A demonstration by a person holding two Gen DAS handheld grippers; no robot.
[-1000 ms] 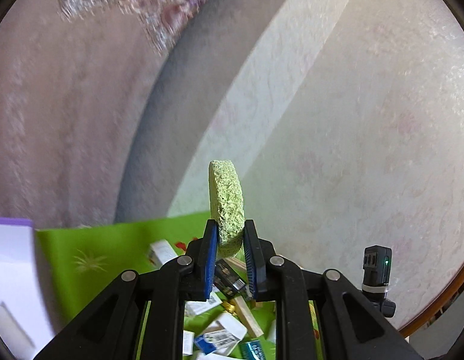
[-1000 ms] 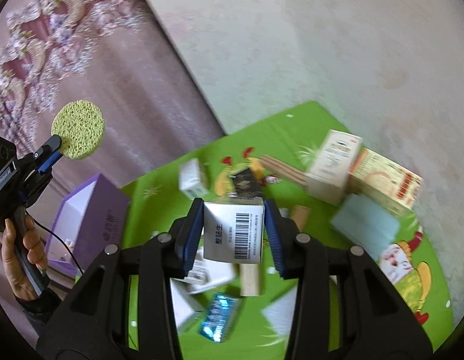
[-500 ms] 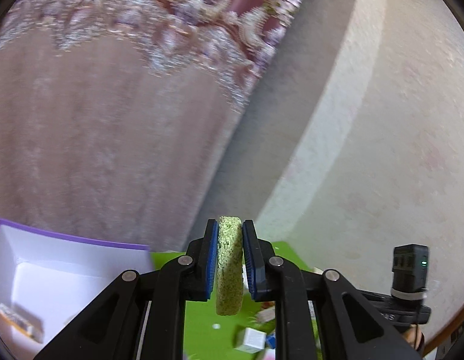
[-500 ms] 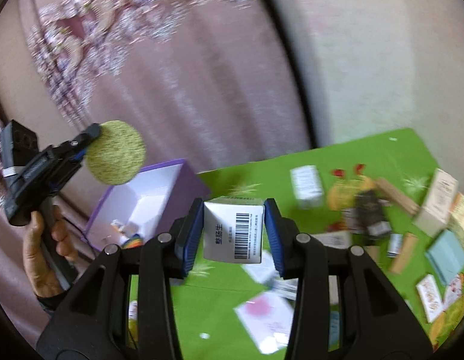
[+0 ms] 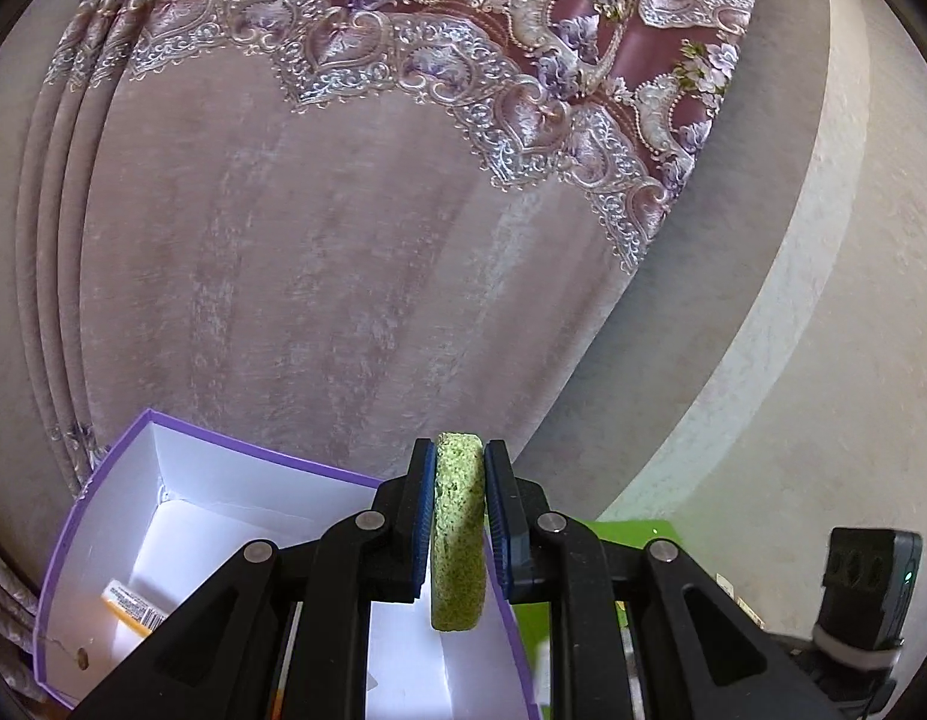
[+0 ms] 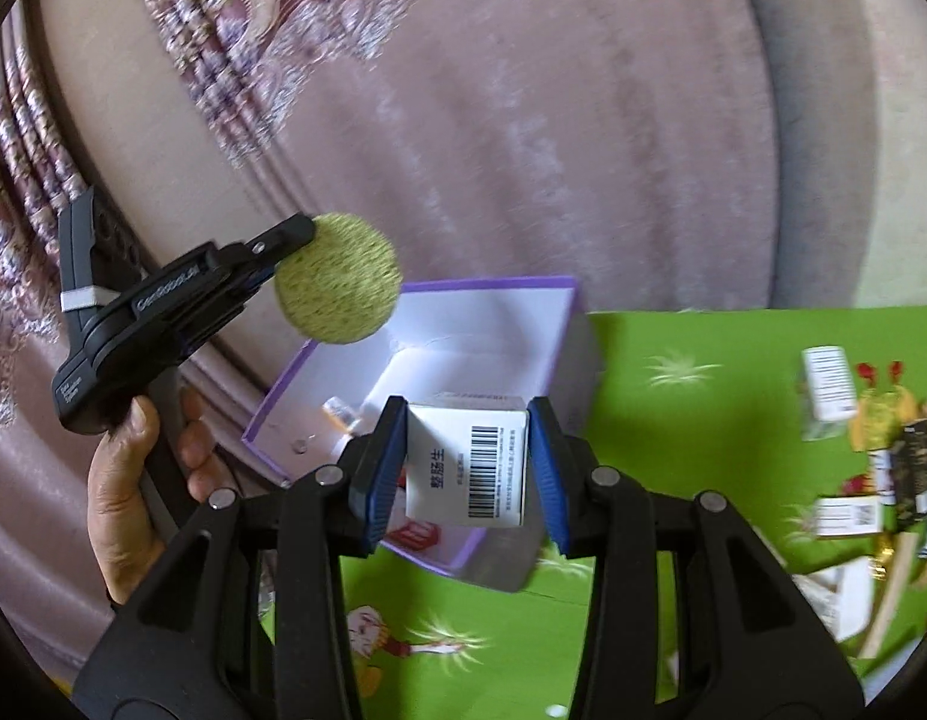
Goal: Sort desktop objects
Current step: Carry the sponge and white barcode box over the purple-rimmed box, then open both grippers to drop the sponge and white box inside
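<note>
Having swung from the green mat [image 6: 673,630] to the purple box [image 5: 223,468], L gripper [image 5: 457,516] clamps the sponge disc [image 5: 457,540] & R gripper [image 6: 466,468] the barcoded carton [image 6: 469,468], both approx. ready to drop.

A home: ornate embroidered curtain [image 5: 343,240], plastered wall [image 5: 823,360], cartoon-printed green tablecloth [image 6: 703,348]
</note>
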